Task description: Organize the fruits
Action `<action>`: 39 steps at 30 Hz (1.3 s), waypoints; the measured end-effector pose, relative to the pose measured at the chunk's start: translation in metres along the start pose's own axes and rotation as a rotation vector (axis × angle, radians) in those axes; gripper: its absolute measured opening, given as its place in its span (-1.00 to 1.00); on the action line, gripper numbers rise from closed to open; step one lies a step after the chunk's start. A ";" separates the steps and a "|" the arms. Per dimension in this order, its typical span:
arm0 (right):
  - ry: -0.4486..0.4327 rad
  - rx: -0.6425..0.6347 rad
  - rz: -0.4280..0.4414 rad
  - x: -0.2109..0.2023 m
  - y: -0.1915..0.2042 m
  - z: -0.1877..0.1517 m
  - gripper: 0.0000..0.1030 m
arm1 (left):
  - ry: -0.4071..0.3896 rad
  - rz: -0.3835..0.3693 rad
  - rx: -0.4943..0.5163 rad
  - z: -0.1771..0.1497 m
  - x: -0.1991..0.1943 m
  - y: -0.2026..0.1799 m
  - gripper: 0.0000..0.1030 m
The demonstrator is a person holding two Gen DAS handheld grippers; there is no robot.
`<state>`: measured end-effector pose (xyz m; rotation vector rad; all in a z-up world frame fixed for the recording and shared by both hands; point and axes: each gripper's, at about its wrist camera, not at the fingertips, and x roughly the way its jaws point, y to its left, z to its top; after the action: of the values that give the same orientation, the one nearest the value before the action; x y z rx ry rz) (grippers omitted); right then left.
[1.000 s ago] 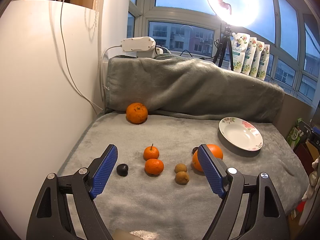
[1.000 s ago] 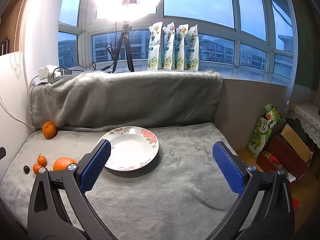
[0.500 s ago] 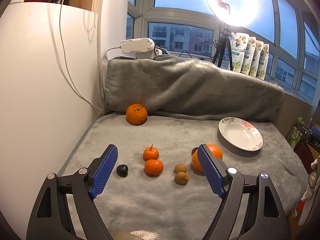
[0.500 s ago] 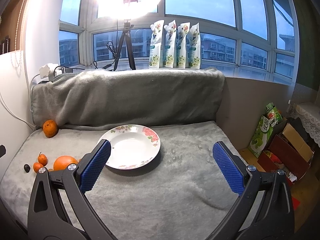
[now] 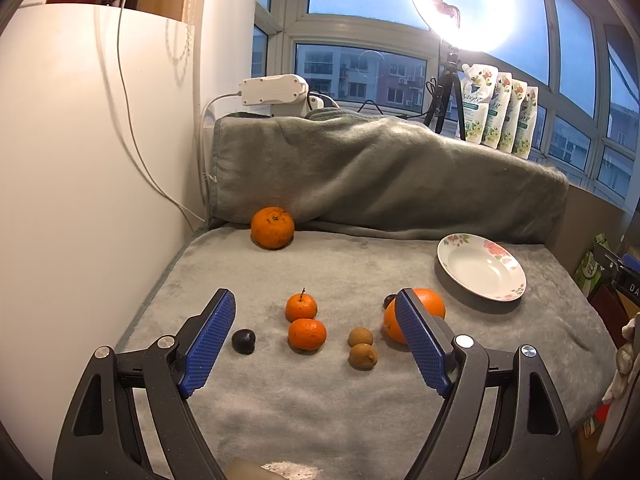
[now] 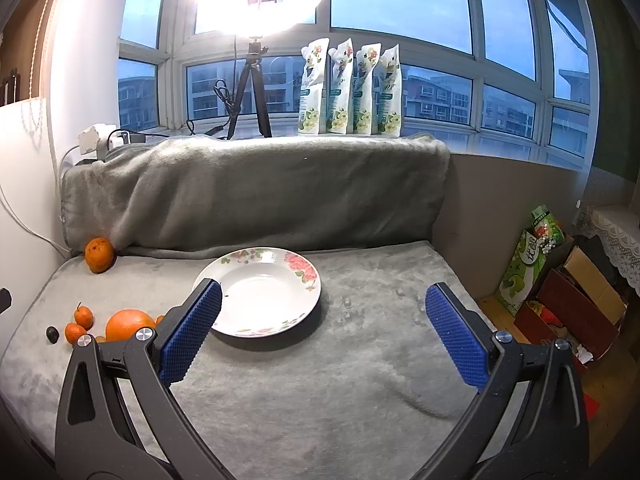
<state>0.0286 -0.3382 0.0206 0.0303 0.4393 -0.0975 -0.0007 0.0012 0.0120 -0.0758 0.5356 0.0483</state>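
Small orange tangerines (image 5: 304, 322) lie loose left of the white floral ceramic plate (image 5: 480, 266), ungathered; left claw (image 5: 316, 344) and right claw (image 6: 320, 332) both released, ready to pick.

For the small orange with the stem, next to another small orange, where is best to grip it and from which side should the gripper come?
Grip the stemmed small orange across its round middle, below the stem. Probably come down from above with the open left gripper, jaws to its left and right: those sides are free, while the other small orange sits just in front of it and would block a low approach from the camera side.
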 end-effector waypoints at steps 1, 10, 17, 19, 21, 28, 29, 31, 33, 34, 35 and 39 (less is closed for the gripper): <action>0.001 0.000 0.000 0.000 -0.001 -0.001 1.00 | 0.000 0.000 0.000 0.000 0.000 0.000 0.60; 0.002 -0.002 0.000 0.000 0.001 -0.001 1.00 | 0.004 0.001 -0.003 -0.001 0.002 0.000 0.60; 0.013 -0.010 0.009 0.004 0.005 -0.004 1.00 | 0.008 0.003 -0.006 -0.002 0.005 0.002 0.60; 0.016 -0.012 0.013 0.005 0.006 -0.005 1.00 | 0.009 0.003 -0.005 -0.003 0.005 0.002 0.60; 0.020 -0.016 0.017 0.005 0.008 -0.004 1.00 | 0.010 0.003 -0.005 -0.003 0.005 0.002 0.60; 0.052 -0.037 0.067 0.011 0.018 -0.007 1.00 | 0.028 0.002 -0.008 -0.006 0.013 0.004 0.60; 0.062 -0.043 0.082 0.013 0.021 -0.008 1.00 | 0.032 0.001 -0.011 -0.007 0.014 0.004 0.60; 0.073 -0.048 0.098 0.016 0.024 -0.010 1.00 | 0.037 -0.002 -0.014 -0.008 0.016 0.005 0.60; 0.086 -0.052 0.122 0.020 0.029 -0.012 1.00 | 0.044 -0.004 -0.015 -0.009 0.017 0.006 0.60; 0.092 -0.054 0.132 0.021 0.030 -0.012 1.00 | 0.047 -0.003 -0.016 -0.009 0.018 0.006 0.60; 0.101 -0.055 0.150 0.023 0.033 -0.014 1.00 | 0.051 -0.004 -0.016 -0.010 0.019 0.006 0.60; 0.121 -0.058 0.192 0.029 0.039 -0.016 1.00 | 0.066 -0.014 -0.020 -0.012 0.024 0.008 0.60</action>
<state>0.0520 -0.3011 -0.0059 0.0214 0.5574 0.1066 0.0128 0.0084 -0.0113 -0.1009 0.6001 0.0379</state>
